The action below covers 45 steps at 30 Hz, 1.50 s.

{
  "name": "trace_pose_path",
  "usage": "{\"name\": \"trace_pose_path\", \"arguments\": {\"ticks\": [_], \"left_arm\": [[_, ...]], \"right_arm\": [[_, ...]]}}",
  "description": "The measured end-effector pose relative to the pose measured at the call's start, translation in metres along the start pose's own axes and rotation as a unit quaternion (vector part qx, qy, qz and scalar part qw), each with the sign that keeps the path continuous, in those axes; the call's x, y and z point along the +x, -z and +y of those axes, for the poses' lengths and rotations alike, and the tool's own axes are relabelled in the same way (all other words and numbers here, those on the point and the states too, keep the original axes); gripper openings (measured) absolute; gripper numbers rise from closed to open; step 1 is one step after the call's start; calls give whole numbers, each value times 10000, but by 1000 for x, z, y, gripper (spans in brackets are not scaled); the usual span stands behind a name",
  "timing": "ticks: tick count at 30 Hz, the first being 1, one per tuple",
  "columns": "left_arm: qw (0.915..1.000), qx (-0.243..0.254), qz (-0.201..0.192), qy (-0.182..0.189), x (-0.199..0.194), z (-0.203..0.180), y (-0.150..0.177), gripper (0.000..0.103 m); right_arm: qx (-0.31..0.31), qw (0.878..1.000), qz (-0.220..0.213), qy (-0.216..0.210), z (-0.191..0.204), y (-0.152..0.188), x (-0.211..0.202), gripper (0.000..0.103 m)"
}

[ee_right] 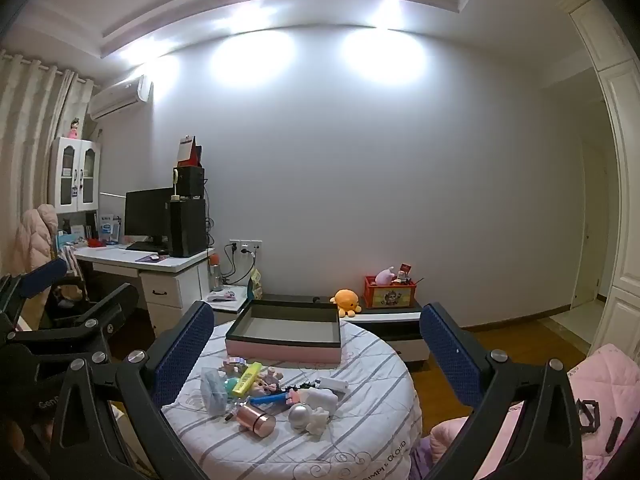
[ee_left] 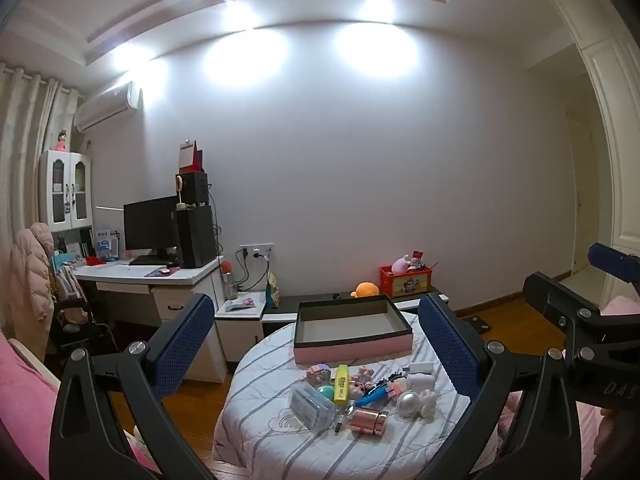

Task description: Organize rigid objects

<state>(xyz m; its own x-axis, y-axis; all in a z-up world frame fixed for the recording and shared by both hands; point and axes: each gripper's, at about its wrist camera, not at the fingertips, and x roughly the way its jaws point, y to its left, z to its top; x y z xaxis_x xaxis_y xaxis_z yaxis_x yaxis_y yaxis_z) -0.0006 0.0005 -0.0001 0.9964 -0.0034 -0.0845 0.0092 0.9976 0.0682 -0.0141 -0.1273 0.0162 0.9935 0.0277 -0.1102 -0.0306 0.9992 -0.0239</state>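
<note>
A pile of small things lies on a round table with a striped cloth [ee_left: 280, 452] [ee_right: 360, 432]: a yellow highlighter [ee_left: 341, 383] [ee_right: 247, 378], a rose-gold cylinder [ee_left: 369, 421] [ee_right: 256, 422], a clear plastic box [ee_left: 312, 405] [ee_right: 214, 395], a blue pen [ee_left: 372, 398] [ee_right: 266, 399], a silver ball [ee_left: 408, 402] [ee_right: 301, 416], white pieces and little figures. Behind them stands an empty pink box with a dark rim [ee_left: 352, 330] [ee_right: 286, 334]. My left gripper [ee_left: 316, 344] is open and empty above the pile. My right gripper [ee_right: 316, 344] is open and empty too.
A desk with a monitor and a black speaker [ee_left: 168, 232] stands at the left wall, with a chair and pink coat [ee_left: 32, 280]. A low shelf behind the table holds an orange plush [ee_right: 347, 300] and a red toy box [ee_right: 390, 296]. Pink bedding [ee_right: 600, 392] lies right.
</note>
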Motion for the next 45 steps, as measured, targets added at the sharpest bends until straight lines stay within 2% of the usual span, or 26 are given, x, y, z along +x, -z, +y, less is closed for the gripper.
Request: {"name": "trace_pose_path", "arguments": {"ticks": [10, 45], "left_arm": [[10000, 34, 72, -30, -7, 6, -3, 103], [9999, 69, 71, -92, -2, 2, 2, 103]], "right_arm": [[-37, 9998, 180, -27, 6, 2, 5, 103], [-3, 9998, 183, -52, 3, 2, 3, 103]]}}
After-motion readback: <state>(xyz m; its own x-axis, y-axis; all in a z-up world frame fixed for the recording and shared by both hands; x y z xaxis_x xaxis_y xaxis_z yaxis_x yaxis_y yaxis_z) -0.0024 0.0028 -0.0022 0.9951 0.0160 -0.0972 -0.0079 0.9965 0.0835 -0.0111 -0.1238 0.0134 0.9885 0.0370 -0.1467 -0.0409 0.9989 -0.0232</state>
